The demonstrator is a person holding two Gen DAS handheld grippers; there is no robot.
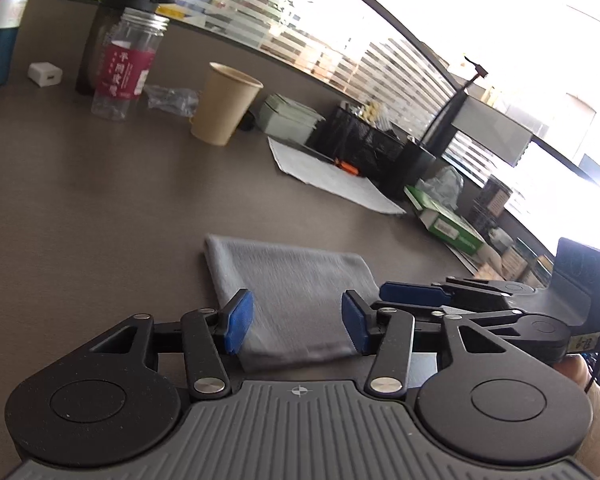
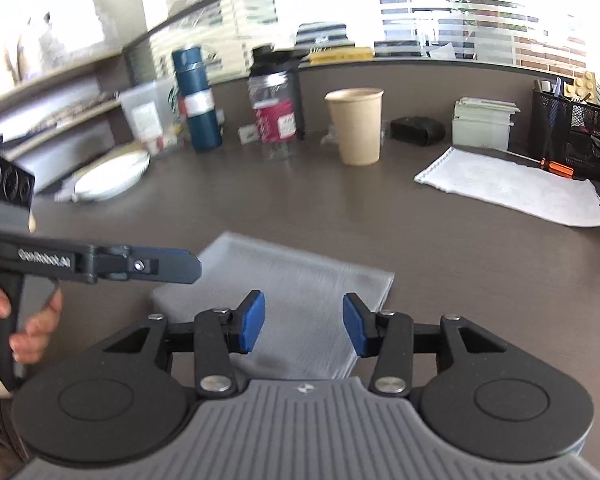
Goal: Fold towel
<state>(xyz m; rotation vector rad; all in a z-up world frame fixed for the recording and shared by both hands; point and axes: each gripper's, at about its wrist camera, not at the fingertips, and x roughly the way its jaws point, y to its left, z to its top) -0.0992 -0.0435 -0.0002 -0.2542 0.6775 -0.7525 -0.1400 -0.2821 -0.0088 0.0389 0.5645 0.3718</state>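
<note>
A grey towel (image 1: 292,292) lies folded flat on the dark desk, just ahead of both grippers; it also shows in the right wrist view (image 2: 300,300). My left gripper (image 1: 298,324) is open and empty, its blue pads apart above the towel's near edge. My right gripper (image 2: 304,326) is open and empty too, over the towel's near part. The right gripper's blue finger shows side-on at the right of the left wrist view (image 1: 414,294). The left gripper shows side-on at the left of the right wrist view (image 2: 156,266), over the towel's left edge.
Behind the towel stand a paper cup (image 2: 356,126), a clear jar with a red label (image 2: 274,114), a blue flask (image 2: 198,98) and a white plate (image 2: 112,178). A white cloth (image 2: 512,188), a black mesh organiser (image 2: 580,136) and a green box (image 1: 444,220) lie to the right.
</note>
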